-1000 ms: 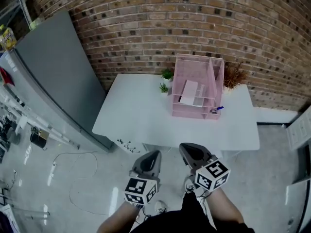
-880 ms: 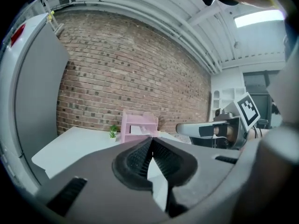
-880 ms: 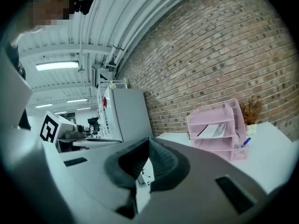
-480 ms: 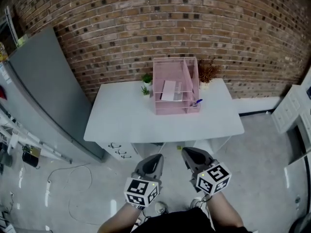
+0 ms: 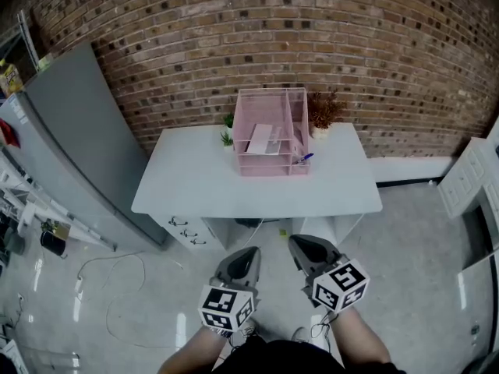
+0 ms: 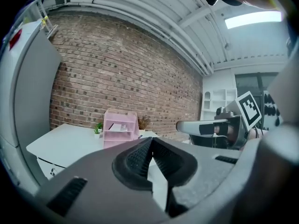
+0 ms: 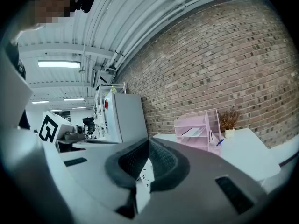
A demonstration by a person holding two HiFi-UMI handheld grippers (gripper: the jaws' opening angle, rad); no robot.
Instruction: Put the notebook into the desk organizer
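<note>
Jaws of the left gripper (image 6: 150, 141) and right gripper (image 7: 148, 141) are closed on nothing, well apart from the table (image 5: 195, 185). The notebook (image 5: 260, 139) lies in the pink organizer (image 5: 269, 167) there.

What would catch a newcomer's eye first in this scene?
The pink desk organizer stands out first, at the back of the white table against the brick wall, with a pale notebook lying in one of its trays. Next come the left claw and the right claw, both shut and empty, held low in front of the person, over the floor and short of the table.
</note>
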